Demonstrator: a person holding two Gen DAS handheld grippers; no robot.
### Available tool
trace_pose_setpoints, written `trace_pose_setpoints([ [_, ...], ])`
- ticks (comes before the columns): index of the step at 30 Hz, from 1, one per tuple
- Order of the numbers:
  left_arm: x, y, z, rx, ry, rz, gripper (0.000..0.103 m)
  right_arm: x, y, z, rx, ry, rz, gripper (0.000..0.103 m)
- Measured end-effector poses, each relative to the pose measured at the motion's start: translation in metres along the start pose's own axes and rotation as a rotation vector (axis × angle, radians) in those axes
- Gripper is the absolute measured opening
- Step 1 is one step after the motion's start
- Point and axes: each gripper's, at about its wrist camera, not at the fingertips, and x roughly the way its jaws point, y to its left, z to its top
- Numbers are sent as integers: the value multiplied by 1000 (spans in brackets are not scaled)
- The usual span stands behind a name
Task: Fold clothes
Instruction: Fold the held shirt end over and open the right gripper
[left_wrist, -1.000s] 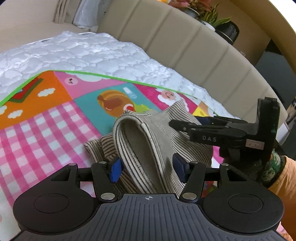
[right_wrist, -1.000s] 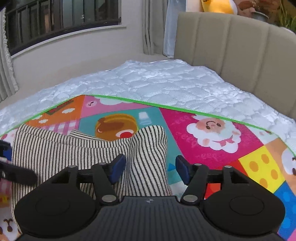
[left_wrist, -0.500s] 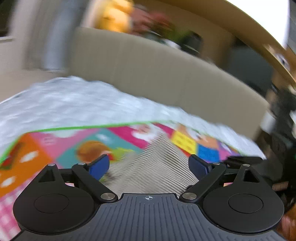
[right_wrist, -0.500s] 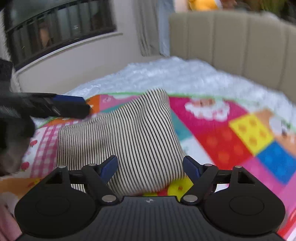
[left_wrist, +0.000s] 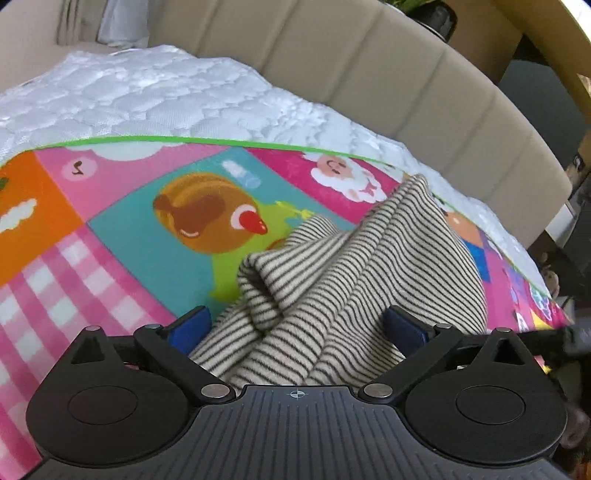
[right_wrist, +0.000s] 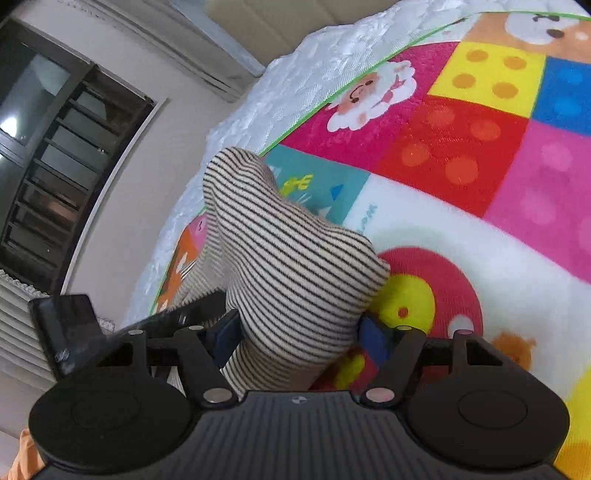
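Note:
A cream, black-striped knit garment (left_wrist: 369, 266) lies bunched in thick folds on a colourful cartoon play mat (left_wrist: 92, 206). My left gripper (left_wrist: 295, 328) is open wide, with the bundle's near end between its blue pads (left_wrist: 188, 328). In the right wrist view the same garment (right_wrist: 291, 266) fills the gap of my right gripper (right_wrist: 300, 336). This gripper is open, narrower than the left, and both its pads (right_wrist: 373, 336) touch the cloth. The left gripper's black body (right_wrist: 62, 325) shows at the lower left, its fingers reaching the cloth's far side.
The mat covers a white quilted mattress (left_wrist: 147, 96). A beige padded headboard (left_wrist: 369, 66) runs along the back and right. A barred window (right_wrist: 55, 166) is set in the wall on the left. An orange sleeve (right_wrist: 22, 454) shows at the bottom corner.
Both grippers let go of the raised fold and swung round. The garment now lies as a folded bundle. The left gripper opened wide; the right opened, then narrowed slightly around the cloth.

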Motion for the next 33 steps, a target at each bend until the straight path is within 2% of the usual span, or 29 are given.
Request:
trace_pose_setpoints([
  [8, -4, -16, -15, -42, 36, -40, 101, 13, 20, 32, -179, -4, -76, 69],
  [15, 1, -51, -33, -74, 70, -116, 101, 21, 39, 57, -347, -15, -159, 71],
  [19, 4, -73, -41, -64, 111, -199, 101, 9, 44, 61, -391, -38, -200, 71],
  [21, -8, -71, -38, -87, 90, -156, 101, -2, 44, 56, -394, -53, -205, 73],
  [23, -20, -68, -35, -114, 63, -105, 101, -18, 42, 44, -391, -58, -198, 79],
  [30, -64, -57, -25, -209, -29, 76, 102, -48, 22, 6, -353, -57, -189, 80],
  [32, -71, -46, -25, -324, -52, 267, 101, -44, 22, -1, -367, -65, -219, 79],
  [33, -73, -42, -28, -365, -74, 316, 101, -42, 26, -4, -395, -77, -244, 76],
])
